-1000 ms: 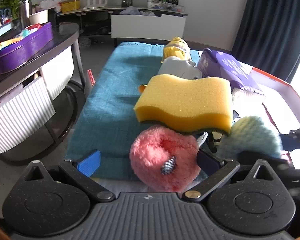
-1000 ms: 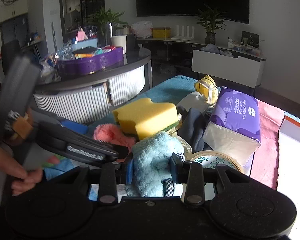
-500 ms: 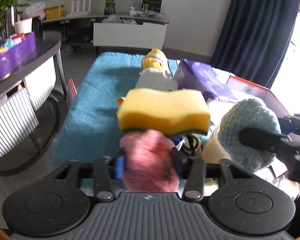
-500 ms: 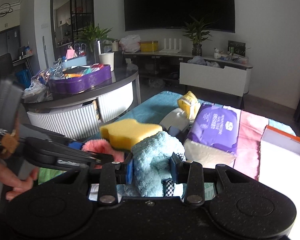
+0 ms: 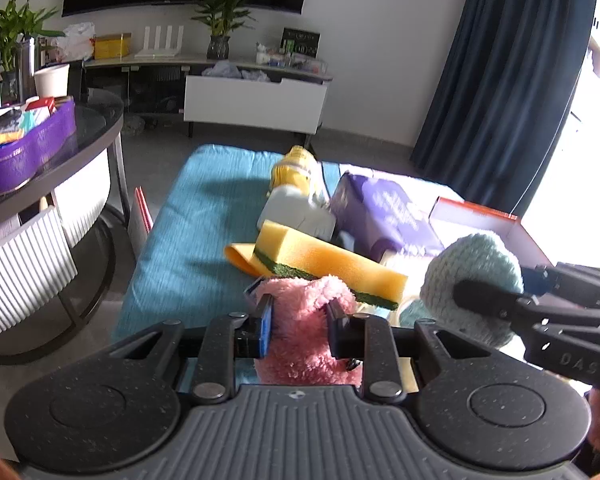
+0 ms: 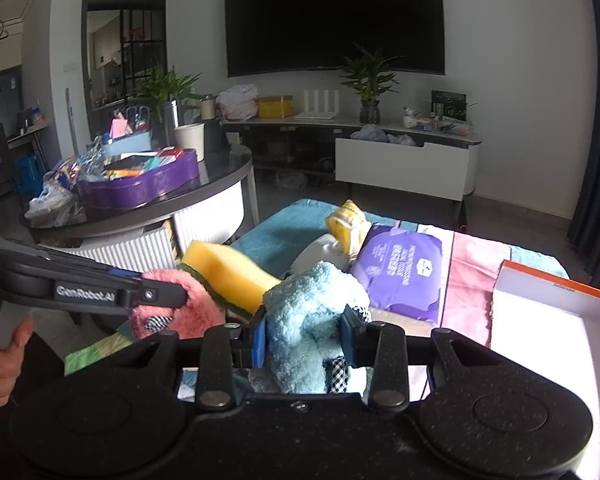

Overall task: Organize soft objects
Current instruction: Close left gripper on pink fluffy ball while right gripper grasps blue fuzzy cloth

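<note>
My left gripper [image 5: 298, 320] is shut on a fluffy pink soft object [image 5: 304, 332] and holds it above the table. The pink object also shows in the right wrist view [image 6: 180, 312], under the left gripper's finger. My right gripper [image 6: 303, 330] is shut on a fluffy light-blue soft object [image 6: 308, 312], also lifted; it shows in the left wrist view [image 5: 472, 276] at the right. A yellow sponge [image 5: 328, 264] with a green scrub side lies tilted just beyond both.
A teal mat [image 5: 204, 216] covers the table's left part. A purple wipes pack [image 5: 384, 212], a white object [image 5: 292, 212] and a yellow object [image 5: 294, 168] lie behind the sponge. An orange-rimmed white box [image 6: 552, 320] stands at right. A dark round table [image 5: 60, 152] stands at left.
My left gripper closed on the pink object and lifted it. My right gripper, holding the blue object throughout, also rose. The sponge tipped over, green side showing.
</note>
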Available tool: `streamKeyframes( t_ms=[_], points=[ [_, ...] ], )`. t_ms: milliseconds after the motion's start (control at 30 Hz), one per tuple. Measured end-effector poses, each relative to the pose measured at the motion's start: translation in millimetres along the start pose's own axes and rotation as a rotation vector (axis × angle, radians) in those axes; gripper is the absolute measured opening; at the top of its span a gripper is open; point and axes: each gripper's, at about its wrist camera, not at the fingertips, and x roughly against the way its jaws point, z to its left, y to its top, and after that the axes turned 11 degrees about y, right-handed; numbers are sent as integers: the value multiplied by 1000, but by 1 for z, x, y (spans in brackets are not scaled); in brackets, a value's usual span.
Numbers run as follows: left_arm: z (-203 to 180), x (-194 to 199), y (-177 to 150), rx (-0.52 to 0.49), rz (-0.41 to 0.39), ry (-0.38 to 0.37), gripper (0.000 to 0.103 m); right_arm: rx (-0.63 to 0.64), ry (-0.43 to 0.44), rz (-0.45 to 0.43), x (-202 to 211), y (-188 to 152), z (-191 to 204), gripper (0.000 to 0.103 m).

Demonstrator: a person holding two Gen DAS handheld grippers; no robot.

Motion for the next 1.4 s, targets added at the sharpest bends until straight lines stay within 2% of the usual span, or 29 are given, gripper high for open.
streamKeyframes(
  t_ms=[267, 800, 1400],
  points=[
    [-7, 9, 19, 18, -57, -9, 28, 7, -17, -23, 3, 11, -4, 44],
    [-6, 15, 49, 58, -116, -30, 28, 12, -33, -44, 3, 30, -12, 44],
    [12, -11, 61, 92, -77, -2, 28, 1, -41, -27, -12, 36, -20, 44]
  ],
)
